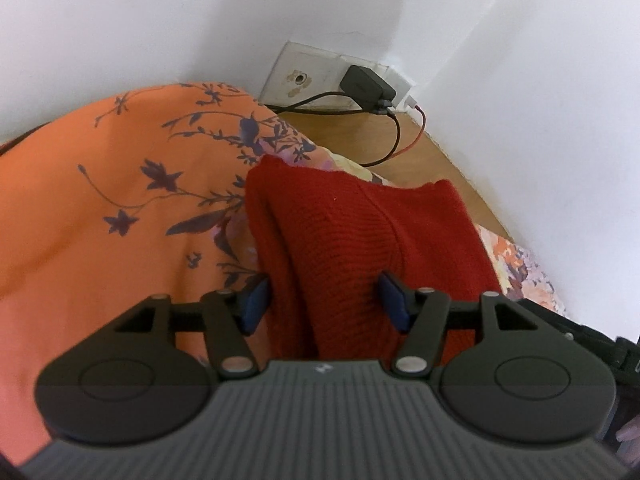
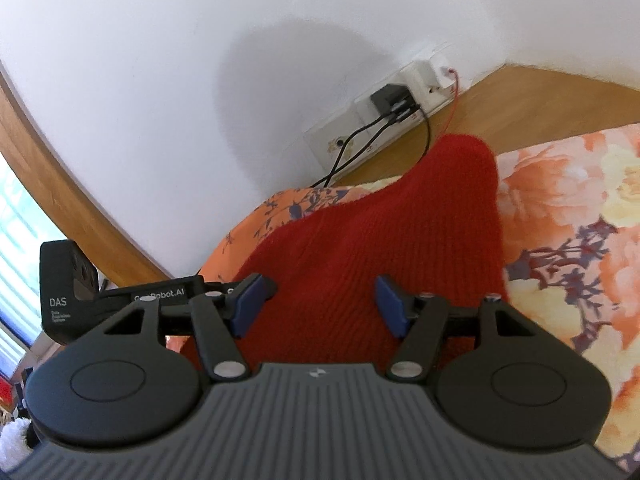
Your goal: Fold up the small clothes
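Two wrist views are all I have, and both are half filled by my own gripper bodies, so the lower part of the red knit garment (image 1: 344,240) is hidden beneath them. Its full outline and what kind of clothing it is I cannot make out; it lies bunched on the orange floral bedspread (image 1: 100,200), close to the wall corner.

My left gripper (image 1: 326,300) points forward and down along the bed, its blue pads (image 1: 256,300) set apart with a raised ridge of the knit between them; whether they actually press the fabric I cannot tell. My right gripper (image 2: 320,304) sits at a similar tilt over the same cloth, jaws spread, the knit lying flat beneath and between the fingers, unpinched.

From the right wrist I see the left unit's black side at the left edge, marked "DAS" (image 2: 58,303), with smaller print under it too fine to read and a partly covered "Robot.AI" along its bar.

A black charger (image 1: 366,86) sits plugged into the wall socket plate (image 1: 308,72), its cables trailing onto the wooden ledge (image 1: 348,136).
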Demonstrator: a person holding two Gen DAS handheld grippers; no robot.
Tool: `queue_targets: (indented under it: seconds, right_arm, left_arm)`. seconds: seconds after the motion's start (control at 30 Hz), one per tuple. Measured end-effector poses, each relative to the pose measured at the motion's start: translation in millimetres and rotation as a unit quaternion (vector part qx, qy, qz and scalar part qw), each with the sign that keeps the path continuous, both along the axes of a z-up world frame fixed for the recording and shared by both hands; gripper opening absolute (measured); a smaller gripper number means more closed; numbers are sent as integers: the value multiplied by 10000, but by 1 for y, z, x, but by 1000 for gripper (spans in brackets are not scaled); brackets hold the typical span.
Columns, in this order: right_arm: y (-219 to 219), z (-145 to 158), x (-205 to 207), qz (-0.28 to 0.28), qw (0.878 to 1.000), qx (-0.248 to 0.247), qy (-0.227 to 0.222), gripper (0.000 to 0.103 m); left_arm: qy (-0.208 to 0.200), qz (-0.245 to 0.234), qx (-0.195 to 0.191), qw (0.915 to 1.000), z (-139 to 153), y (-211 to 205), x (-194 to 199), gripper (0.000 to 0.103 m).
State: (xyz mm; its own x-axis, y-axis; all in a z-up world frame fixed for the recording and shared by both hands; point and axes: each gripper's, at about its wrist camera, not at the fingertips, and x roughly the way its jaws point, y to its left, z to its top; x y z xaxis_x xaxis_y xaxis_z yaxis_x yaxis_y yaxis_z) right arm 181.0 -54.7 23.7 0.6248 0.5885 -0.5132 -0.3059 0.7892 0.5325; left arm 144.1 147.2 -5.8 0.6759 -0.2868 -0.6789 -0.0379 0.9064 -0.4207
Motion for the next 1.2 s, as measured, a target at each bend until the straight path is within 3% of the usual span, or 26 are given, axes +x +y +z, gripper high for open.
queue_targets:
  seconds: [0.2,0.37,0.57,0.77,0.9,1.03,1.1,1.2]
  right_arm:
    - [-34,8,-6,-440,9987,-172,-165,92]
    - [-66,-10,8,-764,9967,45,274,97]
    - [-80,-46,32,-437,9903,633,1161,97]
    - [-65,-71,44,-83,9826,986,1573,98]
    - [-52,-74,50,46,9816,1006,1619,100]
    - [-50,-78,52,32,9798,1170,1620,101]
    - [-49,-77,50,-16,9803,1178,1587,99]
    - [-49,-70,42,-127,9840,1065,1426,90]
  left_arm:
    - [46,81,-54,9999,5,-1,-5,74]
    - [281,218,-58,9993,-5,0,-5,75]
    - [439,320,-381,9978,-10,2,-3,77]
    - [652,513,-767,9936,-21,8,-4,81]
    - [724,606,-1084,9896,-30,12,-3,82]
    - [970,390,-1905,9761,-46,11,5,81]
    - [864,411,-1878,9775,-48,6,4,80]
    - [749,379,-1805,9800,-45,3,0,69]
